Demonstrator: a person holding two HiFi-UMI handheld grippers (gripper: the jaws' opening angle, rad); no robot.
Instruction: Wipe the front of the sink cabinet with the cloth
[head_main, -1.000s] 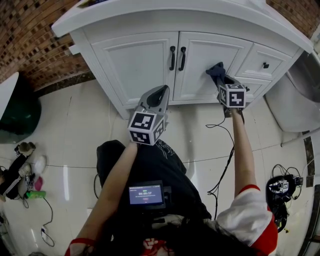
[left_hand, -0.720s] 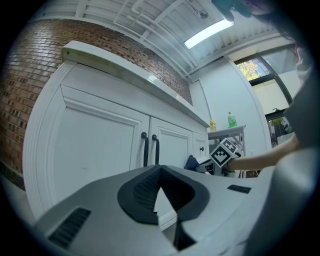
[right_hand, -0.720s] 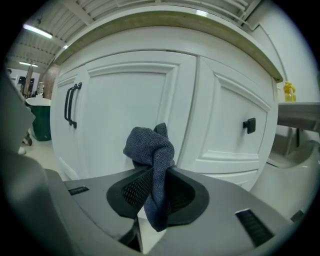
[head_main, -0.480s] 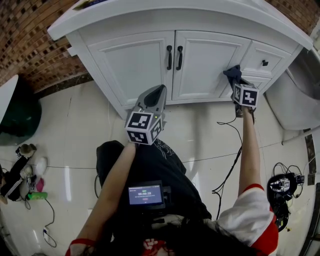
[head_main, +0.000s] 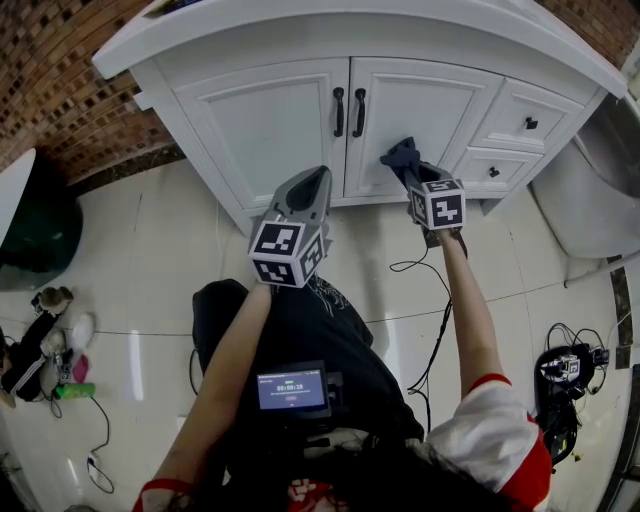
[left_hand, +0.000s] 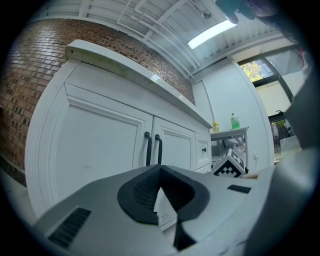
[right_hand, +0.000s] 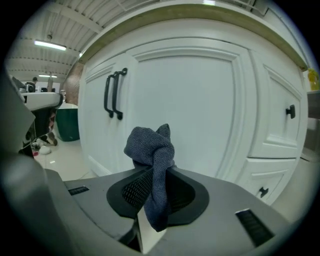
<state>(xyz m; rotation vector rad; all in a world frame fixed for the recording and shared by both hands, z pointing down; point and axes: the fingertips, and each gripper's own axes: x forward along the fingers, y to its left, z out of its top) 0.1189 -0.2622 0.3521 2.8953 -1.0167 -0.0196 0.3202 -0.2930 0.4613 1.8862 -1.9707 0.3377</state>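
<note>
your right tongs are pinching the cloth, a dark blue-grey knit bunched into a knot that stands out past the tips, with a short tail hanging down between the jaws. the knot is up at the lower part of the right-hand door of the sink cabinet, to the right of the pair of black door handles. from these views it is either on the panel or just off it; i can't tell which.

your left tongs are pressed together with nothing in them. they hang low in front of the left door, apart from it, above the floor.

the cloth looks light, soft and limp. it has no stiffness of its own, so it should fold and squash under pressure, not push back. the bite sits at the root of the bunch, which seems the right place: it leaves a padded lump ahead of the jaws to meet the paint. held by an edge, it would likely flop and let the hard tips scrape the door.

the knit should drag a little on the smooth white face. it may catch on the raised moulding of the panel or on the handles, so a firm pinch matters more than force.
</note>
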